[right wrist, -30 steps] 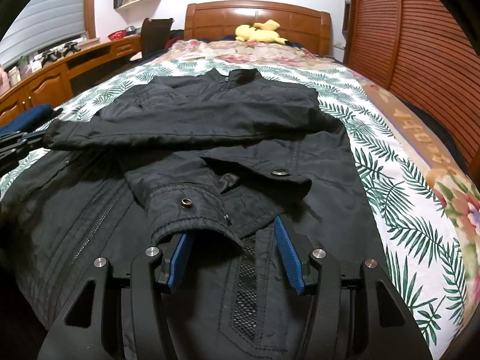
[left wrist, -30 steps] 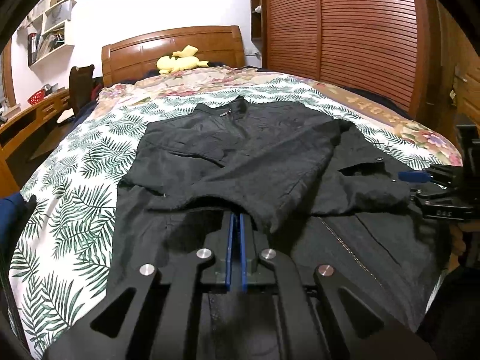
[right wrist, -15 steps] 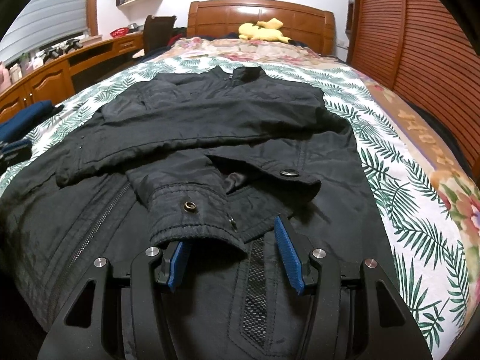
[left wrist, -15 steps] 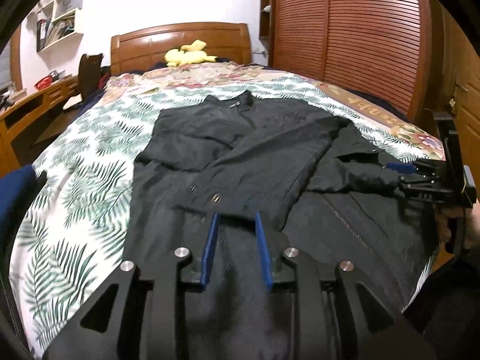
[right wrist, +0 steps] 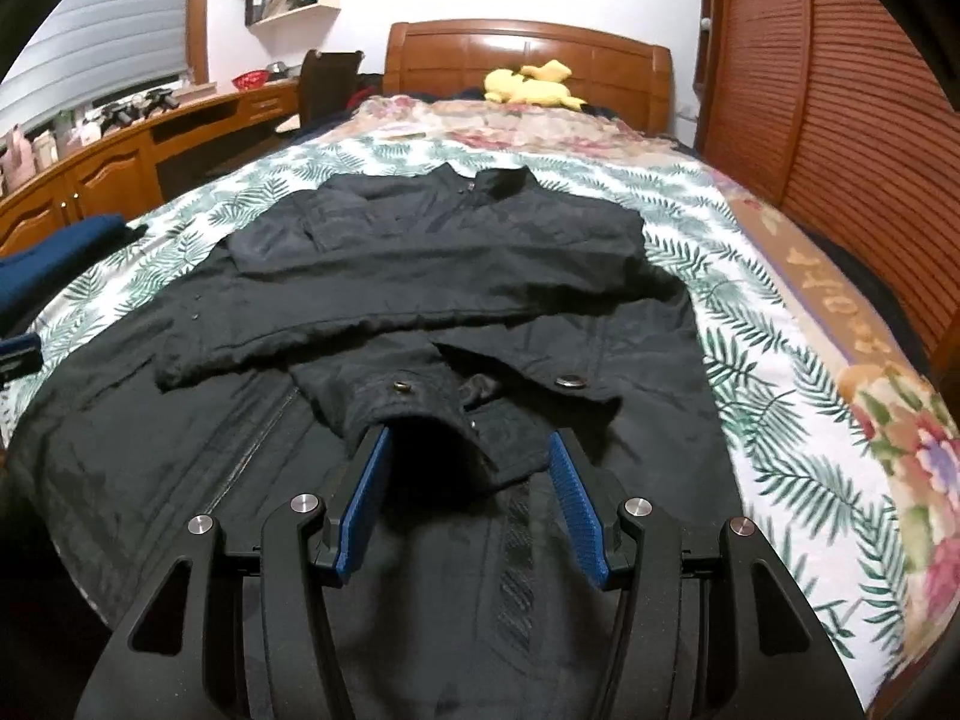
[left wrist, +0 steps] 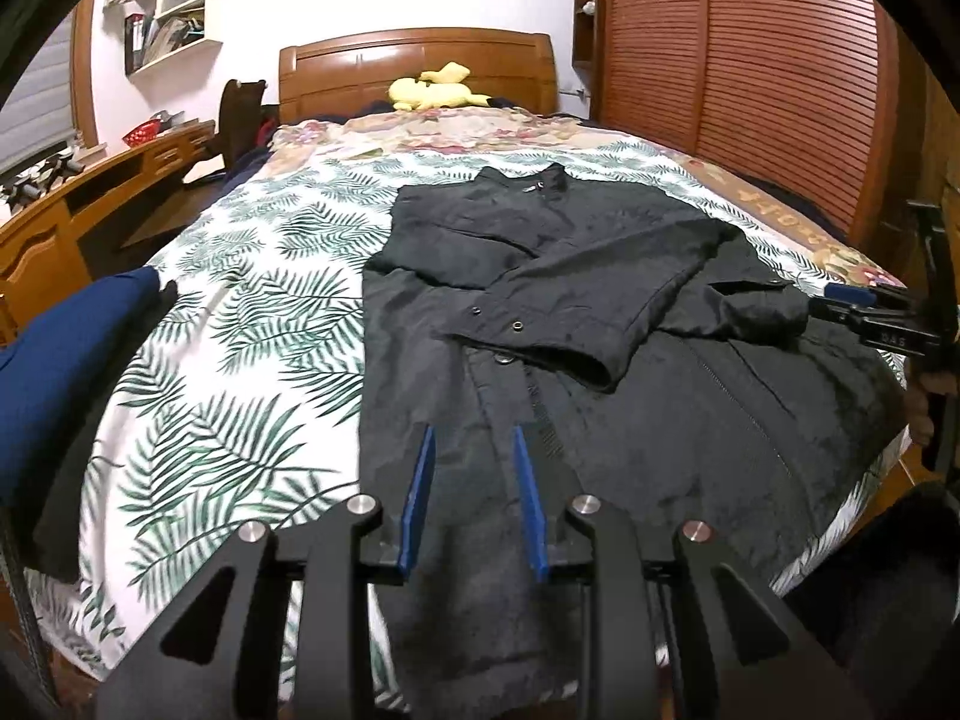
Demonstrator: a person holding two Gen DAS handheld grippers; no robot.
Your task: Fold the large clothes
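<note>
A black jacket (left wrist: 600, 312) lies face up on the bed (left wrist: 252, 324), collar toward the headboard at the top of the frame and hem toward the cameras, spread flat so the folds can be laid over a smooth base. Both sleeves are crossed over the chest: one sleeve (right wrist: 384, 300) runs across the middle of the right wrist view, its cuff ending at centre left, and the other sleeve's cuff (right wrist: 420, 402) sits just ahead of the right gripper (right wrist: 468, 468). This narrows the garment to the width of its body, which I judge to be the preparation for folding the hem up.

The right gripper hangs low over the lower front with its fingers (right wrist: 570, 504) spread wide and the cuff's edge between them, gripping nothing. The left gripper (left wrist: 471, 456) is over the lower left panel, fingers (left wrist: 420, 492) moderately apart and empty. A folded navy garment (left wrist: 66, 372) waits at the left edge.
</note>
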